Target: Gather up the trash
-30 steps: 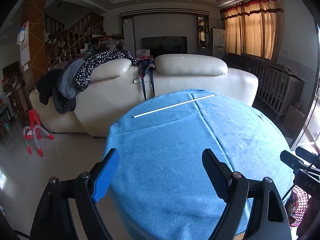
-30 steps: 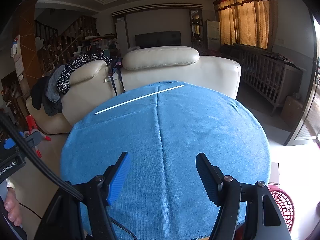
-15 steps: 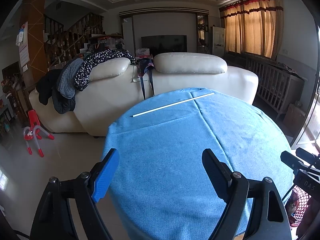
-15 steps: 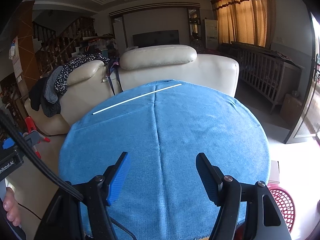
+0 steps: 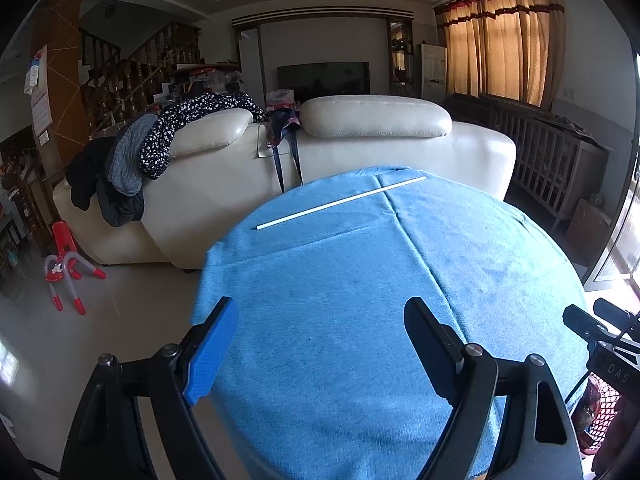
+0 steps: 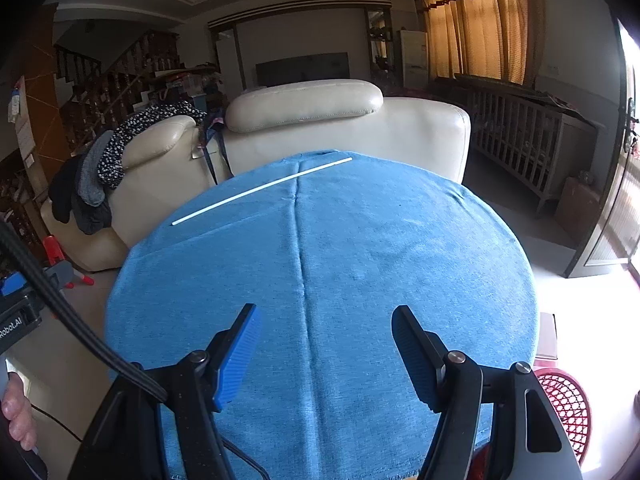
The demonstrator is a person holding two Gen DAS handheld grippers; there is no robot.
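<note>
Here the left gripper (image 5: 320,336) is wide open and holds nothing. The right gripper (image 6: 326,344) is open too, a bit less wide, and it is empty. Both hang over the near edge of a round table with a blue cloth (image 6: 360,264). A long thin white stick (image 6: 262,189) lies near the far edge, well apart from both. A cream sofa (image 5: 360,148) stands behind the table. A red basket (image 6: 564,408) sits on the floor by the right edge.

Cream sofa (image 5: 360,148), clothes (image 5: 132,164), crib (image 6: 532,144).
</note>
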